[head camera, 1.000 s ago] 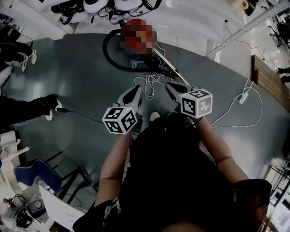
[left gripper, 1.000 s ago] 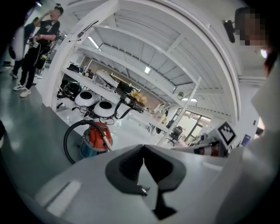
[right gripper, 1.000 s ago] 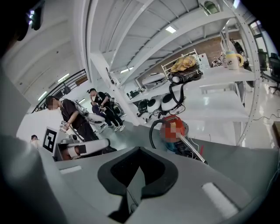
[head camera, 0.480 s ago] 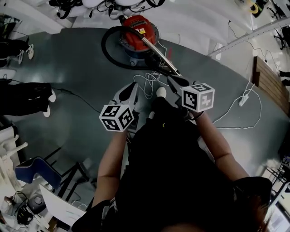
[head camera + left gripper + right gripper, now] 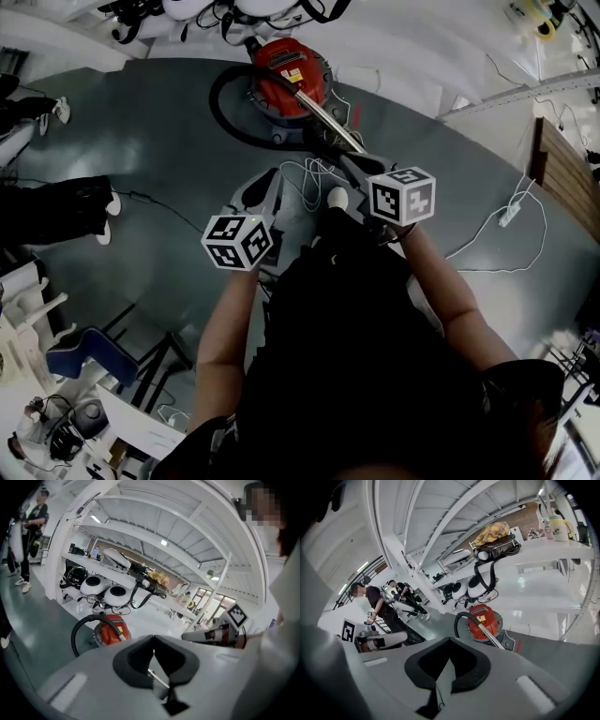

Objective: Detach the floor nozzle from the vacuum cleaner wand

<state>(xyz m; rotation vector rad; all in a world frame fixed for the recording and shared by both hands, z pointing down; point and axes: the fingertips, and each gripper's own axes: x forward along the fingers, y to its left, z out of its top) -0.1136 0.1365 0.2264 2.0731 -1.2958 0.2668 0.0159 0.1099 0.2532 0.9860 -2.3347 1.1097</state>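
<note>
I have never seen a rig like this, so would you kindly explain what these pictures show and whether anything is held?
A person holds hand-held tongs, one per hand; each carries a cube with square markers. The head view looks down from the person's head: the left tongs and right tongs point toward a red canister vacuum cleaner with a black hose and shiny metal wand, on a grey floor with loose white cables. The other two views come from cameras riding on the tongs. Both tongs are shut and hold nothing.
</note>
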